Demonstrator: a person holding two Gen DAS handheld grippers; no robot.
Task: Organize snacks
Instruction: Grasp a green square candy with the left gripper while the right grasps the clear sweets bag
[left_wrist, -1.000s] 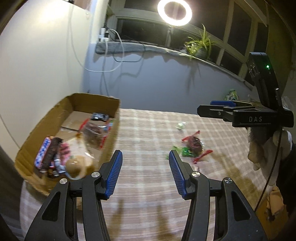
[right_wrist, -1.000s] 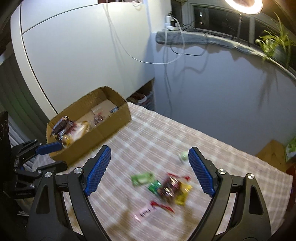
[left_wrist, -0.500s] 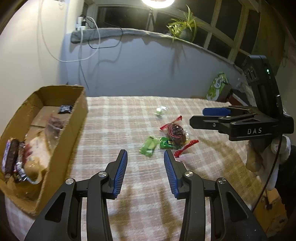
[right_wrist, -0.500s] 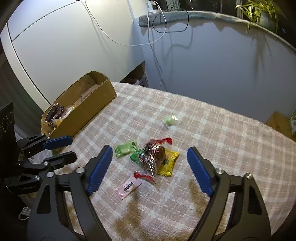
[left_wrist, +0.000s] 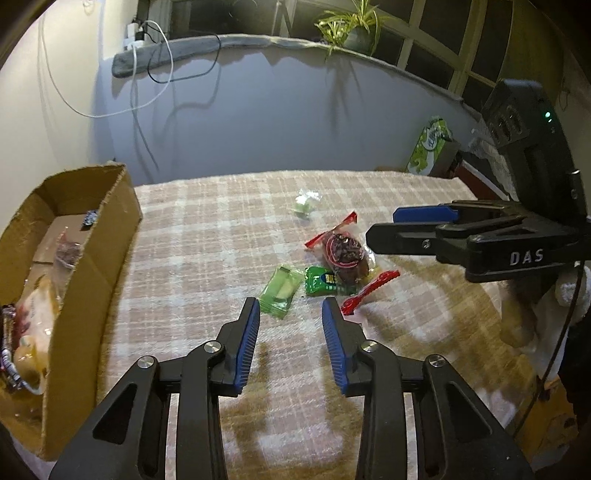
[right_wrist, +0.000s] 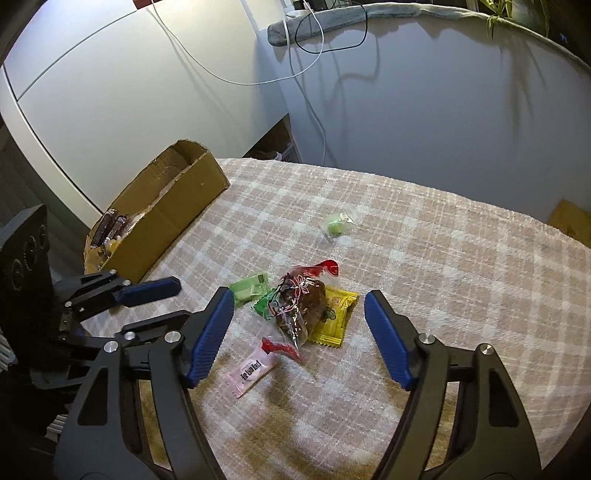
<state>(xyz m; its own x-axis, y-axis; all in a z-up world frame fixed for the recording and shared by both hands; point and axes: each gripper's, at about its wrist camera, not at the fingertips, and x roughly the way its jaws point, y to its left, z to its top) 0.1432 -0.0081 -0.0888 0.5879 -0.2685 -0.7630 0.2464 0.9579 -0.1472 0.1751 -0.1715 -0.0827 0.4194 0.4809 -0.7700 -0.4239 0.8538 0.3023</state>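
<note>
— Little pile of snacks in the middle of the checked blanket (right_wrist: 443, 258): clear bag with a dark cake (right_wrist: 299, 306) on top, yellow packet (right_wrist: 334, 317) under it, light green packet (left_wrist: 279, 291) and dark green packet (left_wrist: 323, 280) beside, pink packet (right_wrist: 253, 369) nearest. One small green candy (right_wrist: 336, 225) off alone, farther back.

— And the cardboard box (left_wrist: 92, 266)?

— Over at the left edge, some snacks inside already (more room left).

— Tongs?

— Left gripper (left_wrist: 290, 325) low, just short of the light green packet, closing, nothing between. Right gripper (right_wrist: 299, 332) wider, closing too, above the cake bag, not touching.

— Best way to grab?

— Probably go lower first. Pinch one packet by its edge, not the whole heap. Squeeze the cake bag softly. Keep both tongs from bumping.
</note>
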